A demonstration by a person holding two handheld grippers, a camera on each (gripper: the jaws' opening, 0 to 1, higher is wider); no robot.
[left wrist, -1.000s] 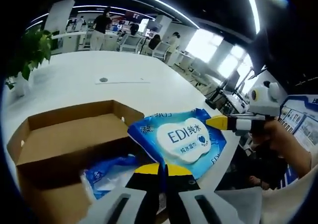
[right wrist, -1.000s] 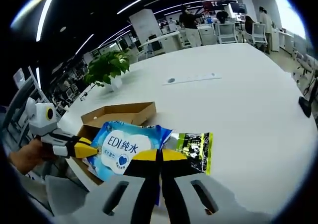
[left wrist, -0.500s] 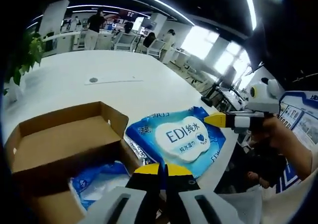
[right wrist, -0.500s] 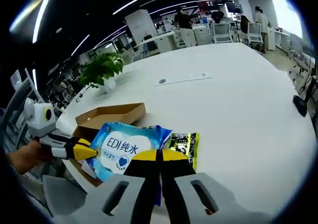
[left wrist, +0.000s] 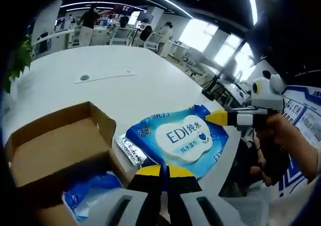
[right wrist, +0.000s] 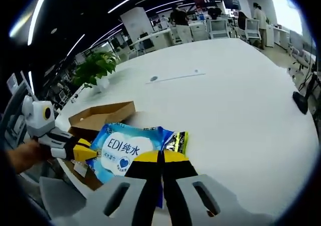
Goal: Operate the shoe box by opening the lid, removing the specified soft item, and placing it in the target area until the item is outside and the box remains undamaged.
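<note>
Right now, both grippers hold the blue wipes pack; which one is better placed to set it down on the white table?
Probably the right gripper. It grips the wipes pack on the side toward the bare white table. The left gripper holds the edge beside the open shoe box.

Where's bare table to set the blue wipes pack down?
Free: the wide white tabletop beyond the blue wipes pack, stretching to the far edge, broken only by a thin strip with a round cap. Crowded: the near corner, with the open brown cardboard box, the yellow-black packet and the potted green plant.
</note>
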